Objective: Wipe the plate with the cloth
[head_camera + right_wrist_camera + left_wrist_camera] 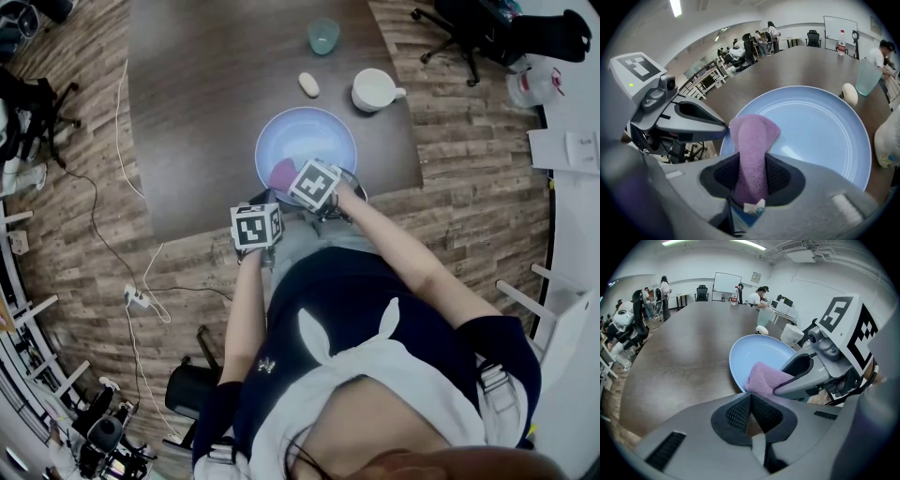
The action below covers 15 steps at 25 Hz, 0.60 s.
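Observation:
A light blue plate lies near the front edge of the dark table. My right gripper is shut on a purple cloth, which rests on the plate's near-left part. In the right gripper view the cloth runs up between the jaws onto the plate. My left gripper hovers at the table's front edge, just left of the plate. Its jaws are shut with nothing between them. The left gripper view shows the plate, the cloth and the right gripper.
Behind the plate stand a white mug, a small cream oval object and a teal cup. Cables trail over the wooden floor at the left. An office chair stands at the back right.

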{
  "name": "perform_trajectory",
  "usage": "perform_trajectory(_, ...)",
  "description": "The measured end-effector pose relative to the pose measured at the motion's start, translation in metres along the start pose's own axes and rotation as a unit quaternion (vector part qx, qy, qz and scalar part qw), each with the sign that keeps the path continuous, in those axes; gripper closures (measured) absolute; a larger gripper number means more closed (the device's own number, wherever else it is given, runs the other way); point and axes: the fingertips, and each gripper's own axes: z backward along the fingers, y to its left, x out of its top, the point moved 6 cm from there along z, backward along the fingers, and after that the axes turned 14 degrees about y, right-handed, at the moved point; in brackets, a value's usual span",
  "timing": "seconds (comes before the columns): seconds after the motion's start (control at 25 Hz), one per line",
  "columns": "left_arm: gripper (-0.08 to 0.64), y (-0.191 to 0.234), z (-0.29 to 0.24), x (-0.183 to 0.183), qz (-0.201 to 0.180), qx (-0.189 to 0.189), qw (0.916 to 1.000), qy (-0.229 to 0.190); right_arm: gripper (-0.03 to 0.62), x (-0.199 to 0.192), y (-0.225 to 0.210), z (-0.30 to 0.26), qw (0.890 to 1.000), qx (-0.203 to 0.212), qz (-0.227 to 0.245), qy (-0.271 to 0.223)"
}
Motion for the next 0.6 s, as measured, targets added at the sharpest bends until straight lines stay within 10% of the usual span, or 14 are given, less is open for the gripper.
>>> perform_trajectory(0.6,0.557,0.0025,-0.0002,0.0008,-0.003,0.002,1.0000,0.000,0.453,-0.0021,-0.0018,0.0037,0.999,-0.032,0.028,0.027)
